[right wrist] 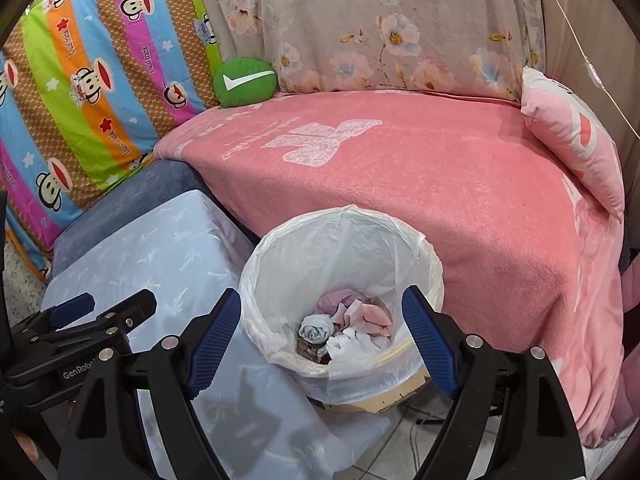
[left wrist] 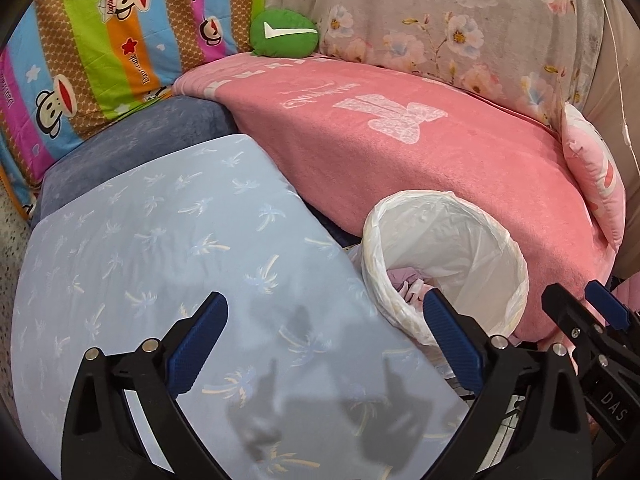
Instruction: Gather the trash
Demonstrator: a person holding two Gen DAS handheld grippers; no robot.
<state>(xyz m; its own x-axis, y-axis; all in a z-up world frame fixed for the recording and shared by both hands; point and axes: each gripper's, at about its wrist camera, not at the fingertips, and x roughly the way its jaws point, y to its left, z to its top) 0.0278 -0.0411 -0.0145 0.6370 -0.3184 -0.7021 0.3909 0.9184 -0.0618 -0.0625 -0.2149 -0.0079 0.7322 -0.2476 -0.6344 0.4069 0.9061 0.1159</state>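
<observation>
- Both pairs of fingers stood wide apart with nothing between the pads; the left gripper (left wrist: 326, 344) hung over the pale blue palm-print cushion (left wrist: 152, 248), its shadow falling on the fabric; one blue pad (left wrist: 200, 344) sat above the cushion, the other close to the bin's near rim
- Left of everything leaned the striped monkey-print pillow (right wrist: 80, 92); a small green cushion (right wrist: 245, 82) with a white tick sat at its right, resting on the back edge of the pink blanket (right wrist: 460, 208)
- Beneath the pale blue cushion lay a darker blue-grey cushion (left wrist: 132, 148), showing along its upper left edge
- The trash bin (right wrist: 430, 276), lined with a white plastic bag, stood on the tiled floor just beside the pale blue cushion and against the pink blanket's front edge; crumpled trash (right wrist: 348, 324), pink, white and grey, lay at its bottom
- The right gripper (right wrist: 322, 332) was held directly above the bin's mouth, its jaws straddling the opening without touching the liner
- Behind the blanket hung a grey floral cover (right wrist: 380, 28); at the far right a pink cushion (right wrist: 572, 144) leaned upright on the blanket
</observation>
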